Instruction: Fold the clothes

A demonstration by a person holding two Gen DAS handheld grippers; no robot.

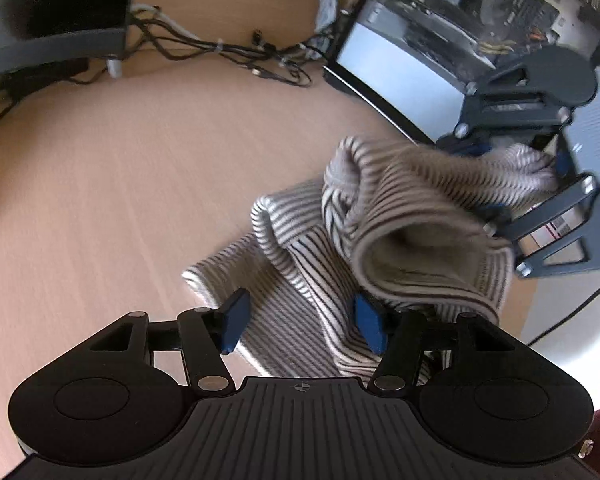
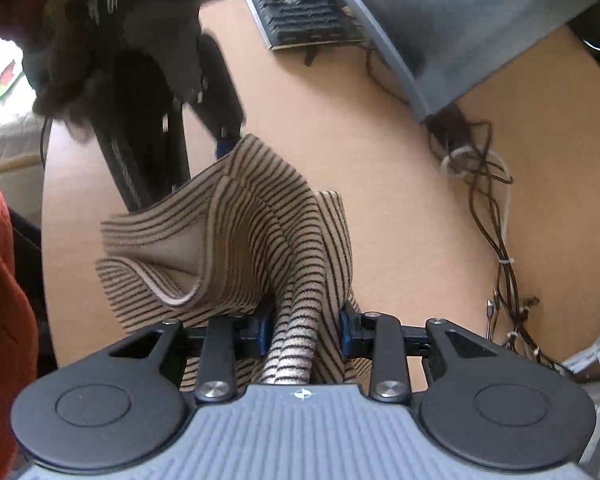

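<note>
I have the wooden desk (image 1: pixel 100 200) filling most of both views, with a monitor (image 1: pixel 52 12) and a tangle of cables (image 1: pixel 228 52) along its far edge and a keyboard (image 2: pixel 304 12) at the top of the right wrist view. On the desk lies the striped garment (image 1: pixel 300 280), half lifted: its lower part rests flat just ahead of my left gripper (image 1: pixel 302 326), while the upper part rises in a bunched fold toward my right gripper (image 2: pixel 306 330). My right gripper has a thick gather of the cloth between its blue pads, which look pressed onto it, so I read it as gripping the garment. My left gripper's jaws stand apart over the flat stretch; the cloth passes between and under them, the right-hand pad at the cloth, the left-hand pad clear of it, nothing clamped. The garment's long axis runs from my left gripper up and away to the right one, so the left is nearer the resting edge. I judge the fold turns on the left closing on that edge while the right carries the raised end over
</note>
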